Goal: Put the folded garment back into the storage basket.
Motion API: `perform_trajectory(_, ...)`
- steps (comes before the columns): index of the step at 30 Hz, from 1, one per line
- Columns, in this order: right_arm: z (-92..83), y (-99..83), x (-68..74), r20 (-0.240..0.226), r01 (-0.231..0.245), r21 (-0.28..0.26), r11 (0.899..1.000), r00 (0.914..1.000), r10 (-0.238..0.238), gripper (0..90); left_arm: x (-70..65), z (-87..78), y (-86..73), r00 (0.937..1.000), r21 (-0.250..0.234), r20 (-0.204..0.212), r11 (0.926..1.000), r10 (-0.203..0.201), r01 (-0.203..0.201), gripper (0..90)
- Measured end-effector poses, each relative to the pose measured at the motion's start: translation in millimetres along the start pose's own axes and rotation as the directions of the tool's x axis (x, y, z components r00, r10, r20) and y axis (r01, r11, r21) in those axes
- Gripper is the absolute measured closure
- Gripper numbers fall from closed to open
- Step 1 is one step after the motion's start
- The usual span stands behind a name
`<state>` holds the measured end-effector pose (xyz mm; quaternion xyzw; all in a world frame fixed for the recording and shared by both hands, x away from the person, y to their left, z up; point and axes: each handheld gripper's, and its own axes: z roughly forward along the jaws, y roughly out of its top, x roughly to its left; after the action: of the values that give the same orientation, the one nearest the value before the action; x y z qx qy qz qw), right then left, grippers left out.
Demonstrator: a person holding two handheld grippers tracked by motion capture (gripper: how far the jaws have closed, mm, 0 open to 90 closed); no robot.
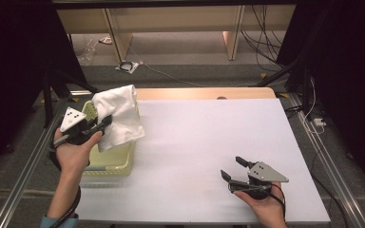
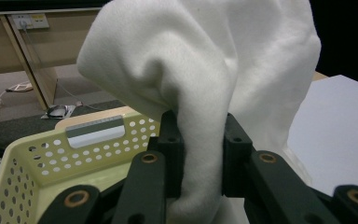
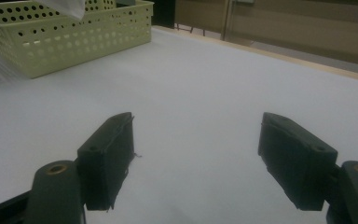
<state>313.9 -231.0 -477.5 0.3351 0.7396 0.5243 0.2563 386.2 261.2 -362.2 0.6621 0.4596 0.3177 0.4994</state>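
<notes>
A white cloth [image 1: 119, 114] hangs bunched from my left gripper [image 1: 105, 122], which is shut on it above the pale yellow perforated basket [image 1: 119, 164] at the table's left side. In the left gripper view the cloth [image 2: 205, 84] is pinched between the two black jaws and billows up over them, with the basket [image 2: 32, 158] below and to the left. My right gripper [image 1: 232, 168] rests low over the white table surface near the front right, jaws wide open and nothing between them. The right gripper view has the basket [image 3: 74, 37] far off at upper left.
The white tabletop [image 1: 209, 142] stretches between the two hands. A wooden strip [image 1: 204, 93] runs along the far table edge. Beyond it are grey carpet, cables [image 1: 171, 73] and desk legs. Metal rails flank the table on both sides.
</notes>
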Motion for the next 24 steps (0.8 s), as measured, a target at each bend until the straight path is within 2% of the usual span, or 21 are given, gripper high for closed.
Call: perform_trajectory(24,0.0,0.4,-0.4,0.014,-0.002,-0.002,1.000,0.9999,0.002,27.2,10.3,2.9,1.2,1.0000,0.044,-0.001,0.9990,0.000,0.000,74.1)
